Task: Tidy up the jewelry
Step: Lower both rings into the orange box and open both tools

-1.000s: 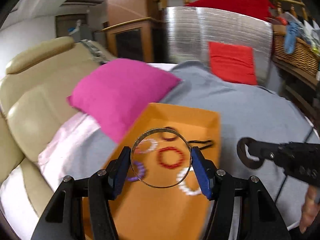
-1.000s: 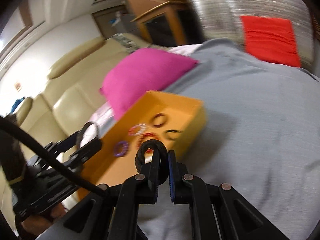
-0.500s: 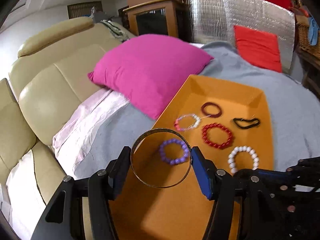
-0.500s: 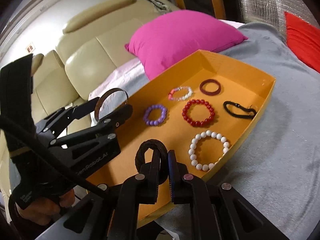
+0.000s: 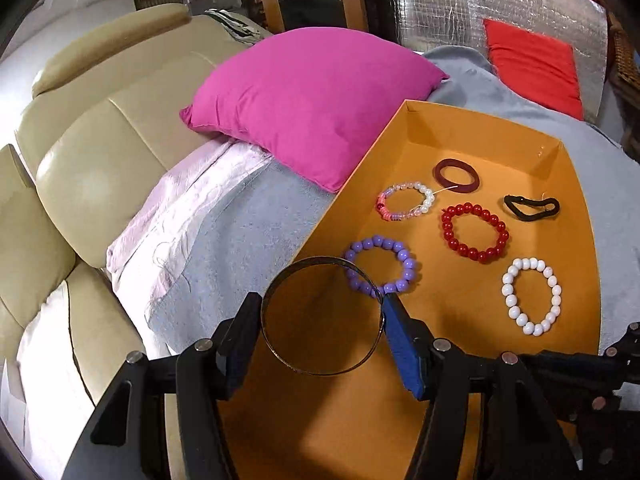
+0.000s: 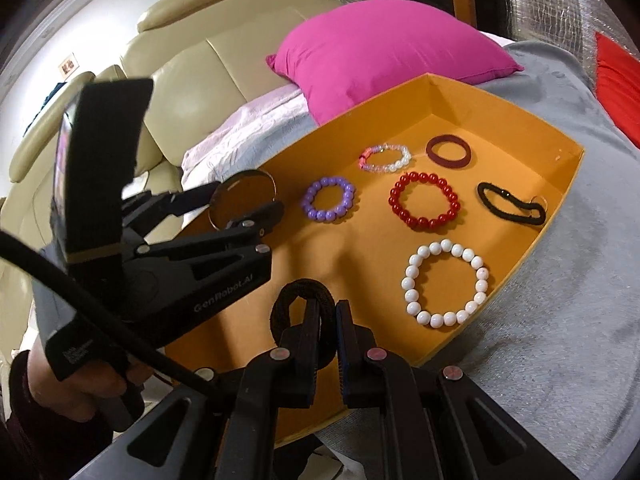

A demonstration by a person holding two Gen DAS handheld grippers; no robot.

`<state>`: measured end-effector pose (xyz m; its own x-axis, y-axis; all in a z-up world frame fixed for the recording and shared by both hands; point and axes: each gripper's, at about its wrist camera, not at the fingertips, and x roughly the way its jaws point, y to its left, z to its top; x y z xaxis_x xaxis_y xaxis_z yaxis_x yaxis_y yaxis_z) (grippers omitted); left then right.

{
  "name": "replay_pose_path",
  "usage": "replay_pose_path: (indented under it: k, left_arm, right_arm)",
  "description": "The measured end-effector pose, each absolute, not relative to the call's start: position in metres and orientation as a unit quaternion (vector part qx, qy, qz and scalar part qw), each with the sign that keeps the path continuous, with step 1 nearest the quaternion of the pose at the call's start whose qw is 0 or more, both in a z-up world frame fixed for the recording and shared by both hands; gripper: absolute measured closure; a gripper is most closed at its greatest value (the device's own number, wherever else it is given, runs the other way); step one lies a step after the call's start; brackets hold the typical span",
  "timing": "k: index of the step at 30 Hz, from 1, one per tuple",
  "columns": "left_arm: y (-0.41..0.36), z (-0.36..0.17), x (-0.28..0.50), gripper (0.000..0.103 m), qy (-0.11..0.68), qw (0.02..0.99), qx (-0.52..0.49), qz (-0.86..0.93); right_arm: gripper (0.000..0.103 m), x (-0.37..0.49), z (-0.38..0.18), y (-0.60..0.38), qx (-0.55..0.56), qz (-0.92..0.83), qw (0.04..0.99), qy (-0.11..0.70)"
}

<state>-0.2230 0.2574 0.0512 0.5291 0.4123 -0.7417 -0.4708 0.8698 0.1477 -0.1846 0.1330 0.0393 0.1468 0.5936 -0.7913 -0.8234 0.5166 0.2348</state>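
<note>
My left gripper [image 5: 320, 320] is shut on a thin metal bangle [image 5: 280, 354], held above the near left part of the orange tray [image 5: 480, 118]. It also shows in the right wrist view [image 6: 244, 200]. My right gripper [image 6: 329, 316] is shut on a black fabric hair tie [image 6: 306, 285] over the tray's near edge [image 6: 500, 304]. In the tray lie a purple bead bracelet [image 5: 408, 264], a red bead bracelet [image 5: 450, 236], a white bead bracelet [image 5: 508, 292], a pink-and-clear bracelet [image 5: 384, 208], a maroon ring band [image 5: 440, 168] and a black hair tie [image 5: 516, 208].
The tray rests on a grey blanket [image 5: 248, 232] on a bed. A magenta pillow [image 5: 312, 96] lies against the tray's far left side. A beige leather sofa [image 5: 80, 152] stands to the left. A silver foil panel [image 5: 480, 4] and red cloth [image 5: 532, 64] are behind.
Both grippers have moved closer to the tray and lower over its near end, each keeping its hold. The items in the tray have not moved.
</note>
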Motion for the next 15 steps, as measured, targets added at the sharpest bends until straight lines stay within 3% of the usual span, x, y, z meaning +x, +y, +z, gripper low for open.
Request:
replay_pose_path:
  k: [15]
  left_arm:
    - [0.255,0.047,-0.221,0.041,0.438,0.876,-0.07,0.188]
  right_arm:
    - [0.094,-0.174,0.037,0.124,-0.15,0.467,0.745,0.452]
